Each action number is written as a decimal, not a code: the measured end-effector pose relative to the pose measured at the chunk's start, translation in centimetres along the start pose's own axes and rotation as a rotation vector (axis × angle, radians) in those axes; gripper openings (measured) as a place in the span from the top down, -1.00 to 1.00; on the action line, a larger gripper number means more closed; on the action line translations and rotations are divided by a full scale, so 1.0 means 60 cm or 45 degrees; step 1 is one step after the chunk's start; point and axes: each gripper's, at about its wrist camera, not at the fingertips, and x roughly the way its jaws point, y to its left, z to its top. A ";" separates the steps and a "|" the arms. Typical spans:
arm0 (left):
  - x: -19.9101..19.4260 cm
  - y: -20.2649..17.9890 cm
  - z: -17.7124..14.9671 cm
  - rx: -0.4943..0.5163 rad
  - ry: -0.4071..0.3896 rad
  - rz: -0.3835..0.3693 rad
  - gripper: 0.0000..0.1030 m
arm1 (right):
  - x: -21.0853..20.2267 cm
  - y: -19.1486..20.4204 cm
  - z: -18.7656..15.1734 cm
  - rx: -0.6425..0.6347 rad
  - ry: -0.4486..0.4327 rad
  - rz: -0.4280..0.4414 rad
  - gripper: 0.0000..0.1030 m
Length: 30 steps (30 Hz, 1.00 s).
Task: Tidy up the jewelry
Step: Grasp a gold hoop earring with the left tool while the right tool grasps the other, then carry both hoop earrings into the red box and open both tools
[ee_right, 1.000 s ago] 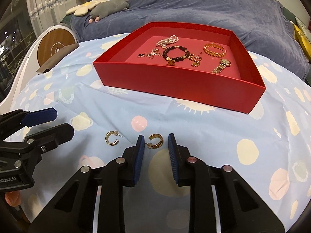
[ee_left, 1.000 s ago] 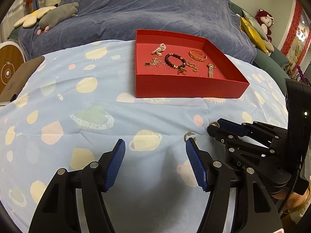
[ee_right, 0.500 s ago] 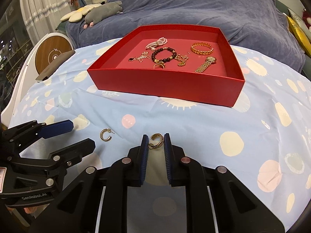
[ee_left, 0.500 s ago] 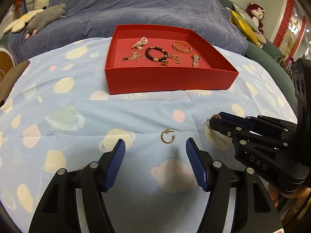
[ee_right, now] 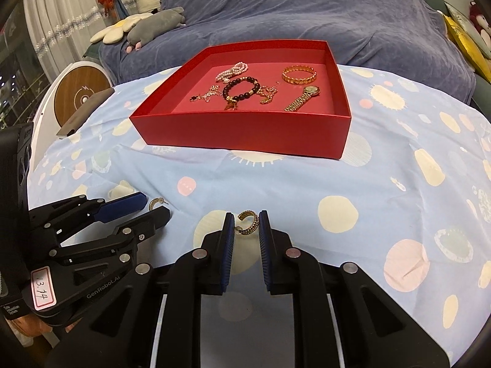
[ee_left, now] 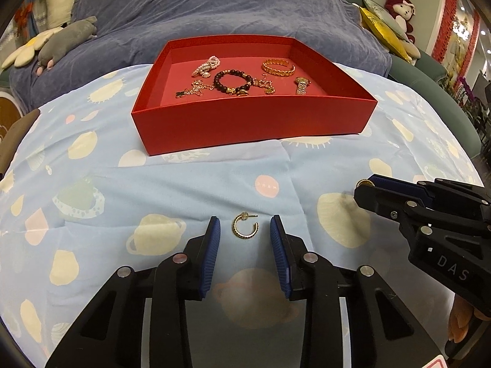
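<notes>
Two gold hoop earrings are at the near end of the blue patterned cloth. One earring lies flat between the pads of my left gripper, whose jaws are closing without touching it. My right gripper is shut on the other earring, pinched at its fingertips. In the left wrist view the right gripper enters from the right. The right wrist view shows the left gripper low on the left. The red box beyond holds a dark bead bracelet, a gold bangle, a watch, pearls and chains.
A purple-blue blanket rises behind the box, with plush toys at the left and a yellow cushion at the right. In the right wrist view a round white-and-wood disc stands off the cloth's left edge.
My left gripper has moved over until the loose earring lies between its pads, and its jaws have narrowed. The right gripper has tightened on its earring and stays shut on it.
</notes>
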 end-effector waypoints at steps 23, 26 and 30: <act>-0.034 0.012 0.019 -0.057 -0.031 -0.045 0.73 | -0.019 0.019 0.024 0.000 -0.052 0.035 0.70; -0.040 0.016 0.028 -0.077 -0.044 -0.047 0.73 | -0.024 0.025 0.031 -0.001 -0.067 0.043 0.70; -0.054 0.028 0.042 -0.110 -0.077 -0.045 0.73 | -0.033 0.031 0.044 0.000 -0.095 0.052 0.70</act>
